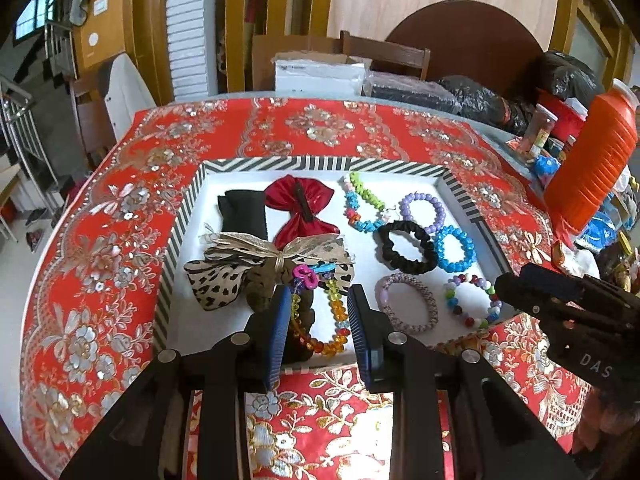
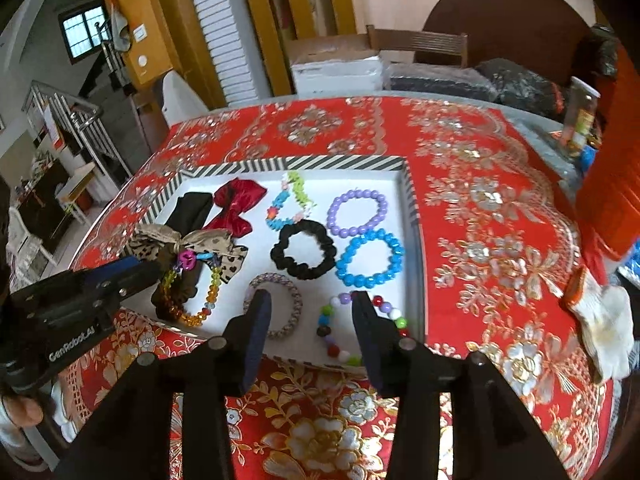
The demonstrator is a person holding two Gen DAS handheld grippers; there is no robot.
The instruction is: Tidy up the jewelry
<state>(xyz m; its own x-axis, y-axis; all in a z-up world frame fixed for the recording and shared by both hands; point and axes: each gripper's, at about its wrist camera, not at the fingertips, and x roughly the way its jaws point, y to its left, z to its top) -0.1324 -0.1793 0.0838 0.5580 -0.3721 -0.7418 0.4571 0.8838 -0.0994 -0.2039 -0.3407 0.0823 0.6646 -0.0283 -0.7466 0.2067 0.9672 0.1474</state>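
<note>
Hovering over the tray's [image 1: 188,216] near edge, the left hand-held gripper [image 1: 318,320] was wide open and empty, framing the amber bracelet [image 1: 320,320]. The right hand-held gripper [image 2: 310,312] was likewise open, empty. Best to descend squarely and pinch one bead strand, clear of the bow [image 1: 224,276].

The striped tray [image 1: 256,163] is crowded: bows are piled at its left, bracelets packed at its right. Bare white floor is left along the far wall and near the black scrunchie [image 2: 303,249]. The right approach is flanked by an orange bottle [image 1: 592,160].
</note>
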